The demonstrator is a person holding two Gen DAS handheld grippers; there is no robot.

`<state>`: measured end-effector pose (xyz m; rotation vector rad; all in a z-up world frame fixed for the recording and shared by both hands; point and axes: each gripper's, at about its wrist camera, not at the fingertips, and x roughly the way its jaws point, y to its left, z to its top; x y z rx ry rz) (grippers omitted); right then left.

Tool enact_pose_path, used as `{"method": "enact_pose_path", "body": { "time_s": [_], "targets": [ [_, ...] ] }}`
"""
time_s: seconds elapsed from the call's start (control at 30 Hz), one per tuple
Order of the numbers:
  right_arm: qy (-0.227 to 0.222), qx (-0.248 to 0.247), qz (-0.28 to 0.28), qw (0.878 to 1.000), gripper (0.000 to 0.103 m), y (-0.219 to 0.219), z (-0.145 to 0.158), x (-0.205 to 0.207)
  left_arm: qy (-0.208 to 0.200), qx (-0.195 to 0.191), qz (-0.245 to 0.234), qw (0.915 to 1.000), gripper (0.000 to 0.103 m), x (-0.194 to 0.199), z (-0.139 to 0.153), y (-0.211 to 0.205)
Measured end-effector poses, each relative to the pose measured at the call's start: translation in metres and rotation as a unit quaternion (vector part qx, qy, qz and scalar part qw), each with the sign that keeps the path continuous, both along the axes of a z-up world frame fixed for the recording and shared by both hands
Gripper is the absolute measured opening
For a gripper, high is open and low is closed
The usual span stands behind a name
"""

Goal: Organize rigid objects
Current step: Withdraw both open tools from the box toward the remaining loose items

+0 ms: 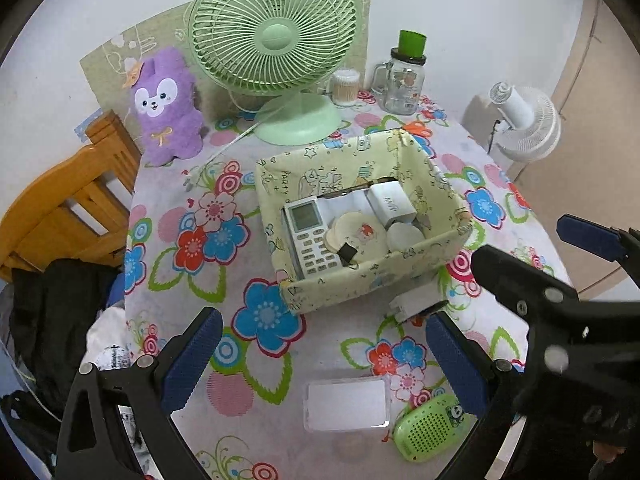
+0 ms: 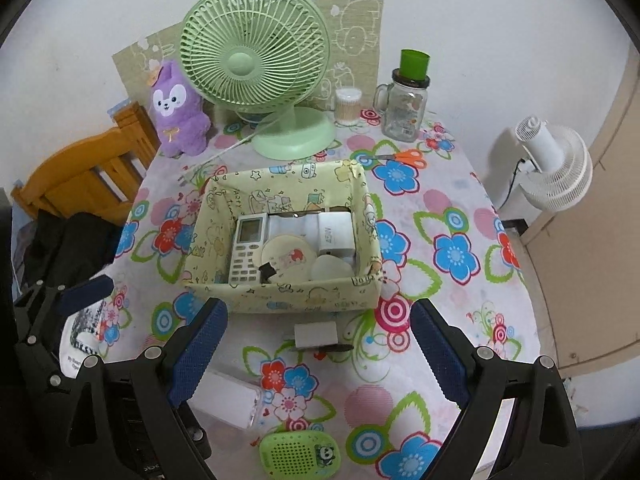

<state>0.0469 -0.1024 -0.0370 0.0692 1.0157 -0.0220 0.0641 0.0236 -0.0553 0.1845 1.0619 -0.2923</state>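
The fabric box point(image 2: 280, 300) on the counter point(image 2: 448, 216) holds one remote point(image 2: 246, 250) lying lengthwise front to back, two round discs, and one white charger point(image 2: 336, 232). Outside, nearer the cameras: one charger point(image 2: 314, 334), one white case point(image 1: 346, 404), one green speaker point(image 2: 300, 456). Left hand-held gripper point(image 1: 324, 364) and right hand-held gripper point(image 2: 320, 354) both spread, empty.

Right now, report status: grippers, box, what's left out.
Left gripper open, empty. Right gripper open, empty. Fabric box part-filled. White adapter, clear case, green speaker on the table, nothing blocking.
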Motion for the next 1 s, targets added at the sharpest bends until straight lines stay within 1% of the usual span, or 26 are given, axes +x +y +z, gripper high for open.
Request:
{"method": "enact_pose_path", "body": {
  "time_s": [0.13,0.3,0.37,0.5,0.67,0.83,1.0],
  "targets": [
    [-0.009,-0.017,-0.008,1.0,0.094,-0.001,0.001,-0.009,0.008,-0.005,0.003,1.0,0.102,-0.005,-0.004,0.004],
    [-0.013,-0.014,-0.002,1.0,0.094,-0.005,-0.002,-0.015,0.025,-0.008,0.017,0.9995,0.102,-0.008,-0.013,0.006],
    [-0.011,-0.008,0.004,1.0,0.094,-0.007,-0.005,-0.016,0.028,-0.003,0.022,0.9993,0.102,-0.009,-0.018,0.005],
    [0.0,0.001,0.009,1.0,0.094,-0.013,-0.014,-0.016,0.033,0.008,0.029,0.999,0.102,-0.014,-0.027,0.0],
    [0.012,0.003,0.022,1.0,0.094,-0.021,-0.027,-0.017,0.041,0.005,0.041,0.9983,0.102,-0.022,-0.038,-0.005],
    [0.015,0.01,0.038,0.999,0.094,-0.029,-0.04,-0.021,0.054,0.008,0.053,0.9971,0.102,-0.029,-0.052,-0.01],
    [0.03,0.009,0.053,0.998,0.094,-0.033,-0.057,-0.024,0.067,0.015,0.062,0.9957,0.102,-0.033,-0.067,-0.012]
  ]
}}
